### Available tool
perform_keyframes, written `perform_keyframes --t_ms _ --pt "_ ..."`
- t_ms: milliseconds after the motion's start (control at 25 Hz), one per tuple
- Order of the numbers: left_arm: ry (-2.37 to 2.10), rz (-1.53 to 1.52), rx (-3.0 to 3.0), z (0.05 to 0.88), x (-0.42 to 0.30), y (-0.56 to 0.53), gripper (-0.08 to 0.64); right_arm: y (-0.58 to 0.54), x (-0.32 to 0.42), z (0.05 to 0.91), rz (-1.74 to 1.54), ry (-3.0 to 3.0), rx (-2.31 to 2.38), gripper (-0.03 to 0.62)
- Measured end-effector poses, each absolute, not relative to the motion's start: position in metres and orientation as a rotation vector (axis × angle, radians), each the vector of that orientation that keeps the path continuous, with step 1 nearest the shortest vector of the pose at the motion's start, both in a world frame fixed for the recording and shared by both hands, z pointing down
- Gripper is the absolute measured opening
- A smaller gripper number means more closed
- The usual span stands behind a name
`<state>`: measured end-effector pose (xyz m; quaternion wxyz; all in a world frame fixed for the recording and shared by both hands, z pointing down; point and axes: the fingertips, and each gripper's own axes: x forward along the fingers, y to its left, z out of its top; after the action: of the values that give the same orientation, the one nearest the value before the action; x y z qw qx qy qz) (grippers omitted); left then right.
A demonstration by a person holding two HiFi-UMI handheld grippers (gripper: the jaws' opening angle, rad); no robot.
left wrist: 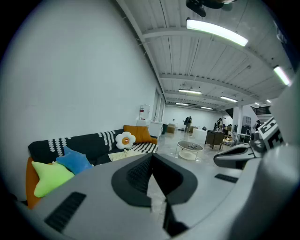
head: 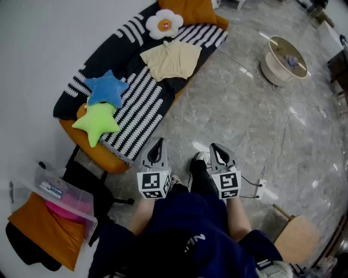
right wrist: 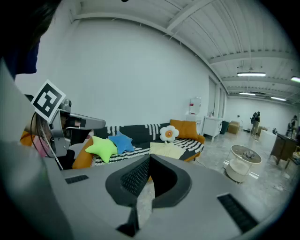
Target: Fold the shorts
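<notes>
Pale yellow shorts (head: 171, 59) lie spread flat on the striped blanket of the sofa (head: 136, 103), far from both grippers. They show small in the left gripper view (left wrist: 123, 155) and in the right gripper view (right wrist: 166, 149). My left gripper (head: 157, 143) and right gripper (head: 215, 147) are held side by side close to my body over the floor, both pointing towards the sofa. Each has its jaws shut with nothing between them, as their own views show for the left gripper (left wrist: 151, 159) and the right gripper (right wrist: 149, 161).
On the sofa sit a green star cushion (head: 98, 122), a blue star cushion (head: 106, 89), a flower cushion (head: 164, 23) and an orange cushion (head: 193, 11). A round white table (head: 284, 61) stands on the marble floor at right. A clear box (head: 62, 195) and a cable with a power strip (head: 261, 187) lie near my feet.
</notes>
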<state>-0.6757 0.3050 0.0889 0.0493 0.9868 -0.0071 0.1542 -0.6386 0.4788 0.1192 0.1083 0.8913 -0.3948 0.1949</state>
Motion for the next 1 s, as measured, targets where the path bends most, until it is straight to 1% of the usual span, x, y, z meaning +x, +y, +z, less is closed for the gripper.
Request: perform_keyframes --t_ms 240,560,600,640,680,720,760,800,1000 --pt "0.013 0.462 3.005 0.084 -0.707 0.306 0.003 0.477 -0.670 0.113 0.566 -1.135 2.637 0.009" --pt "0.030 0.478 2.991 0.091 -0.712 0.320 0.005 0.486 -0.679 0.123 0.596 -1.149 2.655 0.014" --pt "0.031 0.497 2.989 0.094 -0.711 0.320 0.013 0.486 -0.677 0.126 0.609 -1.170 2.658 0.100" --pt "0.047 0.515 2.983 0.097 -0.710 0.322 0.094 0.486 -0.674 0.127 0.619 -1.197 2.659 0.234" --pt "0.067 0.526 2.973 0.099 -0.708 0.325 0.197 0.487 -0.671 0.127 0.622 -1.219 2.660 0.309" --pt "0.081 0.533 2.964 0.101 -0.706 0.327 0.286 0.489 -0.666 0.126 0.618 -1.232 2.662 0.363" --pt "0.085 0.540 2.957 0.102 -0.703 0.329 0.341 0.491 -0.660 0.125 0.611 -1.239 2.661 0.407" --pt "0.086 0.551 2.952 0.105 -0.700 0.331 0.360 0.494 -0.653 0.125 0.604 -1.240 2.656 0.430" --pt "0.105 0.597 2.945 0.112 -0.673 0.346 0.370 0.511 -0.611 0.129 0.602 -1.229 2.603 0.426"
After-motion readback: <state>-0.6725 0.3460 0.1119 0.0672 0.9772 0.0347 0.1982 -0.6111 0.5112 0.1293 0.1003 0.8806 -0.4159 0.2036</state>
